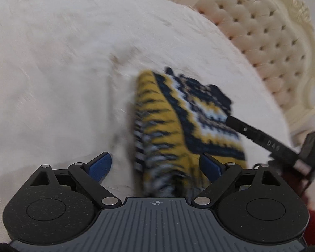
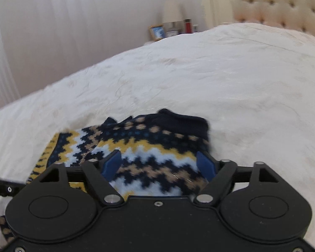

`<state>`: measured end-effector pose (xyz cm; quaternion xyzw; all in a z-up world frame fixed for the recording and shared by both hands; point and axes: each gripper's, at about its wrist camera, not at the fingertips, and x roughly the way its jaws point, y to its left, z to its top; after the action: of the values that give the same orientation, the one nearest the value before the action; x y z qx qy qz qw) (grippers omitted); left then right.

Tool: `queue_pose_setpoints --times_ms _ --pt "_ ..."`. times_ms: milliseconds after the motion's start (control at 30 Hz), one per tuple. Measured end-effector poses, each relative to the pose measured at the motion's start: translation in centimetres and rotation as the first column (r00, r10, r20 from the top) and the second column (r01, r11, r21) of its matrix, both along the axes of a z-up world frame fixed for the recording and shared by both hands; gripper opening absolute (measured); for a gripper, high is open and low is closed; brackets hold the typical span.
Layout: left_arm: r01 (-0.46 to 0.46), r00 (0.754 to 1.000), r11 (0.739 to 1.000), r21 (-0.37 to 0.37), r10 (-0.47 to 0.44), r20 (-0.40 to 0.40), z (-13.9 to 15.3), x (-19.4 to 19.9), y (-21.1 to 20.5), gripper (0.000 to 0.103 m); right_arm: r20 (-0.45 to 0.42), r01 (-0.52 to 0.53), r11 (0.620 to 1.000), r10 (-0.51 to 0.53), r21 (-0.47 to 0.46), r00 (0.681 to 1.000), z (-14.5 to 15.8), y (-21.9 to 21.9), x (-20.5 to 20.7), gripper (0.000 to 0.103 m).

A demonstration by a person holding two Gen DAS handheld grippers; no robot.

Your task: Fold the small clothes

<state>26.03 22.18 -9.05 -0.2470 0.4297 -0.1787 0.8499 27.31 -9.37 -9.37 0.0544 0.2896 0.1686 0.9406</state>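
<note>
Left gripper [image 1: 155,166], jaws wide, grips nothing; right gripper [image 2: 160,164], jaws likewise spread, empty. Under and between both lies the small patterned knit sweater [image 2: 149,147], folded on the white bedspread [image 2: 220,73]. Beyond: tufted headboard [image 1: 262,33], bedside lamp [image 2: 171,14].

A big bed [image 2: 231,73] carries it all — soft, with a white fluffy cover [image 1: 63,73] spread over the top. One small knitted sweater [image 2: 153,142] lies right on the cover. It has zigzag stripes in yellow, dark blue, white and tan — one part is folded over. A padded cream headboard [image 1: 268,35] stands at the bed's end.
</note>
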Motion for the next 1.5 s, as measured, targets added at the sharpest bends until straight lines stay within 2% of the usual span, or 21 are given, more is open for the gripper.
queue_pose_setpoints --times_ms 33,133,200,300,400,467,500,533,567,600,633,667,733,833,1000,1200,1333,1400,1433,1500 --pt "0.009 1.0 1.0 -0.003 -0.009 -0.007 -0.1 0.0 -0.3 0.091 -0.009 0.013 1.0 -0.013 0.017 1.0 -0.2 -0.7 -0.3 0.084" --pt "0.04 0.999 0.997 0.063 -0.039 -0.003 -0.2 0.0 -1.5 0.091 -0.064 0.023 0.997 -0.018 0.075 0.998 -1.0 -2.1 -0.5 0.084" --pt "0.054 0.998 0.996 0.066 -0.053 -0.013 -0.4 0.0 -1.9 0.091 -0.114 0.023 0.99 -0.007 0.14 0.993 -1.9 -2.8 -0.3 0.087" --pt "0.088 0.996 0.996 0.006 -0.088 -0.03 -0.8 0.3 -2.2 0.091 -0.172 0.022 0.961 0.027 0.277 0.985 -3.2 -3.7 0.1 0.091" --pt "0.139 0.988 0.981 -0.134 -0.147 -0.048 -1.7 0.8 -2.7 0.092 -0.202 0.019 0.93 0.06 0.368 0.977 -4.4 -3.8 0.7 0.098" --pt "0.155 0.986 0.98 -0.122 -0.161 -0.037 -2.0 1.0 -3.3 0.09 -0.199 0.013 0.922 0.07 0.388 0.977 -4.5 -3.9 0.6 0.099" --pt "0.172 0.984 0.978 -0.115 -0.176 -0.025 -2.0 1.0 -3.6 0.087 -0.201 0.007 0.916 0.08 0.401 0.976 -4.5 -4.0 0.6 0.099" --pt "0.183 0.982 0.974 -0.13 -0.188 -0.024 -2.1 1.1 -3.6 0.069 -0.204 -0.001 0.909 0.095 0.416 0.974 -4.5 -3.9 0.5 0.096" --pt "0.192 0.979 0.966 -0.173 -0.201 -0.034 -2.3 1.2 -3.7 0.048 -0.209 -0.015 0.903 0.116 0.43 0.971 -4.5 -3.9 0.4 0.072" --pt "0.201 0.975 0.95 -0.238 -0.218 -0.049 -2.8 1.3 -3.7 0.041 -0.225 -0.013 0.903 0.121 0.43 0.967 -4.4 -3.7 0.3 0.06" --pt "0.203 0.971 0.937 -0.285 -0.229 -0.062 -3.4 1.5 -3.6 0.034 -0.226 -0.005 0.906 0.11 0.423 0.968 -4.3 -3.6 -0.1 0.053" --pt "0.203 0.971 0.934 -0.293 -0.231 -0.062 -3.6 1.5 -3.8 0.034 -0.222 -0.003 0.908 0.105 0.419 0.969 -3.9 -3.6 -0.4 0.049" --pt "0.216 0.971 0.94 -0.263 -0.236 -0.047 -3.2 1.2 -4.2 0.034 -0.226 0.016 0.914 0.083 0.404 0.97 -2.9 -3.6 -1.3 0.047" --pt "0.242 0.962 0.923 -0.298 -0.268 -0.05 -2.6 0.2 -4.8 0.034 -0.237 0.027 0.935 0.062 0.353 0.969 -1.2 -3.7 -3.4 0.047" --pt "0.348 0.926 0.892 -0.288 -0.376 -0.045 -1.6 -3.0 -8.1 0.034 -0.257 0.057 0.954 0.021 0.295 0.966 0.6 -6.1 -8.9 0.047" --pt "0.436 0.88 0.863 -0.256 -0.469 -0.083 -1.4 -8.3 -12.6 0.034 -0.315 0.134 0.958 -0.05 0.253 0.948 0.0 -9.7 -16.4 0.047" --pt "0.44 0.877 0.874 -0.207 -0.467 -0.108 -1.8 -11.5 -13.7 0.034 -0.318 0.166 0.958 -0.086 0.234 0.944 -0.6 -10.5 -20.0 0.049" --pt "0.403 0.901 0.905 -0.134 -0.418 -0.114 -1.9 -12.4 -13.4 0.036 -0.293 0.179 0.963 -0.114 0.202 0.949 -0.7 -10.2 -21.1 0.054" --pt "0.367 0.918 0.924 -0.105 -0.378 -0.121 -2.0 -12.7 -13.0 0.041 -0.272 0.183 0.969 -0.133 0.167 0.953 -0.4 -9.7 -21.3 0.056" --pt "0.288 0.944 0.953 -0.098 -0.299 -0.138 -2.2 -13.2 -12.0 0.044 -0.229 0.193 0.975 -0.164 0.108 0.96 -0.4 -9.2 -22.1 0.064"
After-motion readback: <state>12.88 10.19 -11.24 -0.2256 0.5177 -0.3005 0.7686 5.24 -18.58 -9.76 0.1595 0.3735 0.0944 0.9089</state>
